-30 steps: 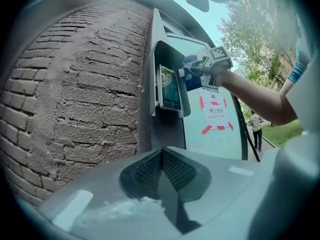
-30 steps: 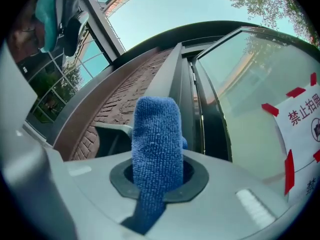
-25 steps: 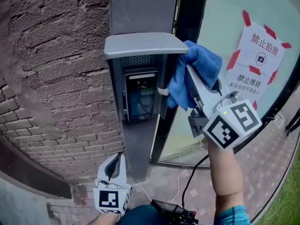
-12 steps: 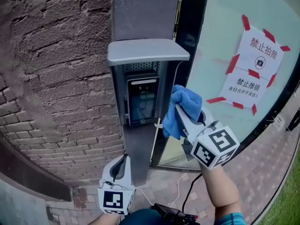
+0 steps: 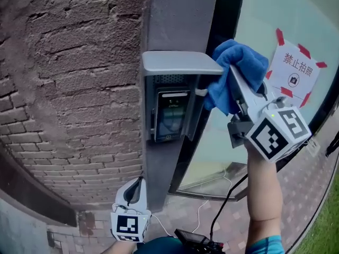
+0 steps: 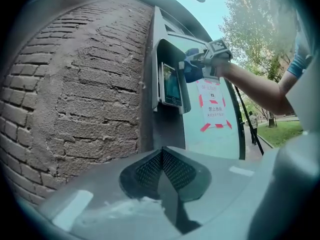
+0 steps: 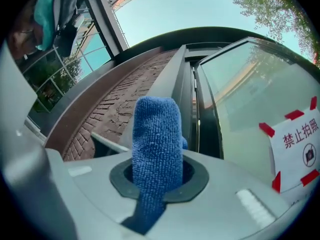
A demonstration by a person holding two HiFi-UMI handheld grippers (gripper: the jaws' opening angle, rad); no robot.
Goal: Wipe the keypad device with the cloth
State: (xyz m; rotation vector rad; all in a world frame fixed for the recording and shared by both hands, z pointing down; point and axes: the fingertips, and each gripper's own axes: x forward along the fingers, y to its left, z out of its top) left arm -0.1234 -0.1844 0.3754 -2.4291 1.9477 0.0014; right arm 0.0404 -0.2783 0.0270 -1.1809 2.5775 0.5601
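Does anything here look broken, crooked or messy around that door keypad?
Nothing broken or spilled. The keypad device sits straight under its hood, screen unbroken. Only the brick wall looks rough: a patch is smeared over with what looks like mortar.

There's the keypad (image 5: 170, 114) under the hood (image 5: 180, 62) on the post (image 5: 180, 9), wall (image 5: 69, 89) left; cloth (image 5: 238, 70) at the hood's right edge, notice (image 5: 294, 70) on glass (image 5: 254, 15) further right.

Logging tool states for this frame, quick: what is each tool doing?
Left tool: closed, holding nothing.
Right tool: closed on the blue cloth.
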